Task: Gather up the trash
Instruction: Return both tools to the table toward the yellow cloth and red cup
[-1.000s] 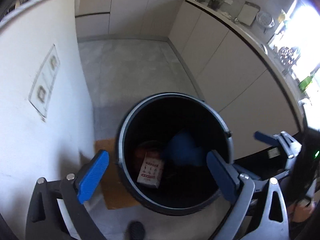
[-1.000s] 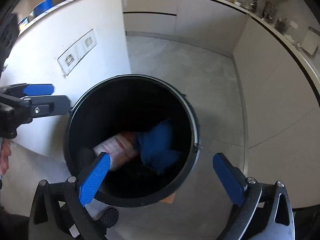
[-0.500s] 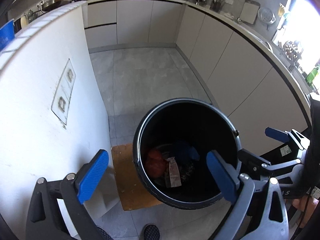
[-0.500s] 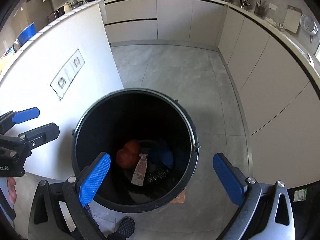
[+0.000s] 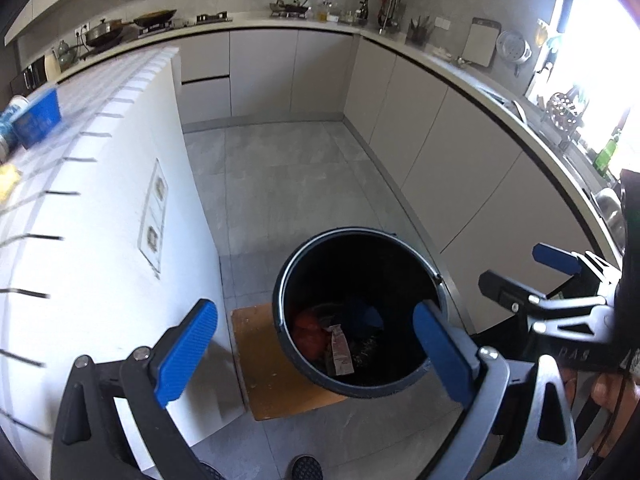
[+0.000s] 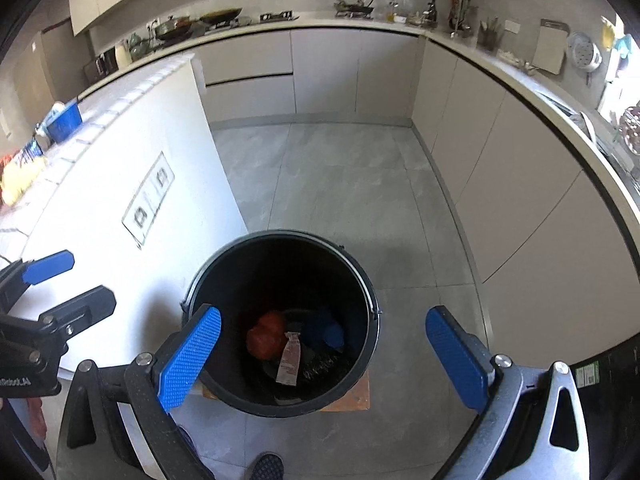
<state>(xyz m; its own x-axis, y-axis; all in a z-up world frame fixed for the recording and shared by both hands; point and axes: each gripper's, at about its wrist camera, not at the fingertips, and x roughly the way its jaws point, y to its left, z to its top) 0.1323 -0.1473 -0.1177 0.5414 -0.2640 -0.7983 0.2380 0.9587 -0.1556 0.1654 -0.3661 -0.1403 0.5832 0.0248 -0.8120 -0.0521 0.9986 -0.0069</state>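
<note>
While both hang above the bin (image 6: pixel 280 320), each hand-held gripper (image 5: pixel 316 354) (image 6: pixel 324 354) gapes wide, seemingly empty.

The bin (image 6: pixel 372 344) is showing black inside and out, with a thin pale rim. In it, an orange-red lump (image 6: pixel 266 338), a blue piece (image 6: pixel 332 332) and a beige packet (image 6: pixel 290 358) with dark print are lying. The board (image 5: pixel 272 364) under the bin is looking light brown. The pads (image 6: pixel 188 358) of the right gripper (image 6: pixel 322 358) are showing blue with a fine dotted pattern, and the pads (image 5: pixel 186 352) of the left gripper (image 5: pixel 316 354) are the same blue. The floor (image 6: pixel 340 184) is appearing grey, and the island wall (image 5: pixel 100 240) is white.
</note>
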